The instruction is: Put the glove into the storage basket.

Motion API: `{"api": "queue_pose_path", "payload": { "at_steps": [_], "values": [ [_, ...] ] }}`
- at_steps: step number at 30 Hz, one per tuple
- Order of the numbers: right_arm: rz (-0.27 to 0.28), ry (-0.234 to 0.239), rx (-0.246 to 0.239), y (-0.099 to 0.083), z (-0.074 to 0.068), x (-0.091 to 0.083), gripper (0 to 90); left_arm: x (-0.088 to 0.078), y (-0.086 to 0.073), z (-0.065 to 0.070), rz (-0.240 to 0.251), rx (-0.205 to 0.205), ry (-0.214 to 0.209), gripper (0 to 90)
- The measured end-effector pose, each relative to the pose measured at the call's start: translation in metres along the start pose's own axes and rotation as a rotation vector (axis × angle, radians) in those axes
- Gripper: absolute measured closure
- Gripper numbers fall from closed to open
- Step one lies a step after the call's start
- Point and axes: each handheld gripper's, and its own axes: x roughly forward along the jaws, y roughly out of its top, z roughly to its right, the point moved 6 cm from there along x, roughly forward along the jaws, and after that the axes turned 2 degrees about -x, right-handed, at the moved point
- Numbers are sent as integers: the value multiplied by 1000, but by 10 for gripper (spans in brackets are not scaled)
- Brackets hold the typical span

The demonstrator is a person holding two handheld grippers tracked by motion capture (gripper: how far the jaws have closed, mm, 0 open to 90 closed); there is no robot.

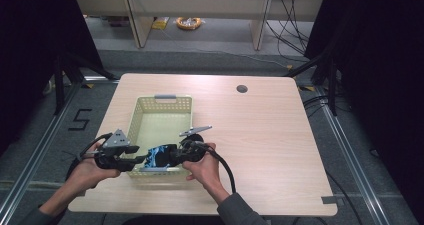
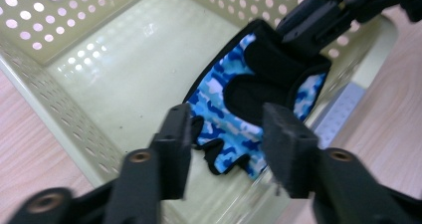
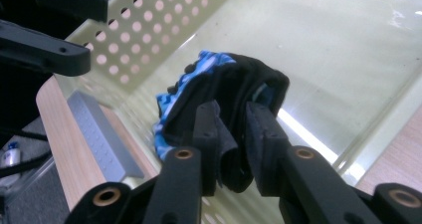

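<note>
Two grippers meet over the near end of a pale green basket (image 1: 187,110) on a wooden table (image 1: 260,135) in the high view, my left gripper (image 1: 141,158) facing my right gripper (image 1: 170,157). Left gripper view: my jaws are spread apart around a blue camouflage glove (image 2: 224,114) inside the basket. Right gripper view: my jaws pinch the glove's black cuff.
</note>
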Motion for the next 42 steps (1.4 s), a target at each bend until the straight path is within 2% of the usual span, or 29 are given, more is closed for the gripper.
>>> {"api": "queue_pose_path", "payload": {
  "at_steps": [1,2,4,5,6,7,8,9,10,12,14,15,18,19,20,22,23,24,25,26,27,29,31,32,33,34,38,39,42],
  "values": [
    [-11,13,-7,0,-1,-1,727,-1,1,1,-1,-18,3,478],
    [-2,13,-23,1,-1,0,694,-1,2,3,12,-55,4,444],
    [-9,-26,-50,2,-3,-2,562,-4,4,4,32,-72,8,406],
    [-1,-61,-57,5,-4,-2,548,-5,5,4,41,-56,7,391],
    [-3,-73,-88,6,-5,-3,541,-6,6,6,45,-72,5,380],
    [0,-104,-122,8,-4,-5,517,-7,7,7,44,-59,3,367],
    [3,-112,-146,9,-4,-6,503,-9,8,10,53,-75,2,358],
    [5,-102,-150,11,-5,-8,487,-10,8,11,54,-55,2,349],
    [4,-96,-145,13,-5,-10,465,-10,9,14,62,-71,-2,342],
    [31,-97,-138,16,-4,-14,453,-11,10,17,76,-77,3,326],
    [69,-70,-138,20,-3,-22,433,-10,11,23,90,-99,-11,304],
    [69,-61,-126,21,-3,-27,421,-10,11,24,91,-101,-13,298],
    [92,-51,-139,20,1,-38,399,-9,13,33,117,-146,-49,250],
    [96,-56,-148,19,2,-40,395,-7,15,38,147,-182,-67,236],
    [103,-36,-153,17,3,-44,392,-8,15,42,142,-189,-75,223],
    [119,-72,-174,12,8,-53,383,-7,17,51,161,-176,-83,208],
    [115,-84,-171,9,9,-57,381,-8,17,54,155,-167,-97,207],
    [119,-92,-187,7,11,-59,379,-7,20,62,179,-174,-111,205],
    [135,-107,-234,5,14,-65,379,-6,21,65,186,-178,-120,202],
    [138,-106,-208,2,13,-69,379,-5,22,70,190,-176,-126,200],
    [146,-125,-202,-1,13,-74,378,-5,23,73,204,-174,-129,200],
    [160,-130,-224,-7,15,-81,377,-3,24,81,218,-176,-137,199],
    [175,-133,-222,-13,16,-88,377,-1,26,89,214,-172,-154,199],
    [193,-126,-246,-14,17,-89,377,0,26,91,219,-171,-154,199],
    [188,-127,-211,-17,16,-90,376,2,27,95,217,-166,-161,199],
    [176,-109,-223,-20,16,-93,376,3,27,98,217,-162,-165,199],
    [186,-115,-214,-27,19,-99,374,10,26,106,226,-157,-184,200],
    [185,-122,-198,-30,20,-102,374,10,26,106,220,-148,-176,200],
    [192,-129,-203,-33,24,-106,374,13,25,107,224,-137,-164,201]
  ]
}}
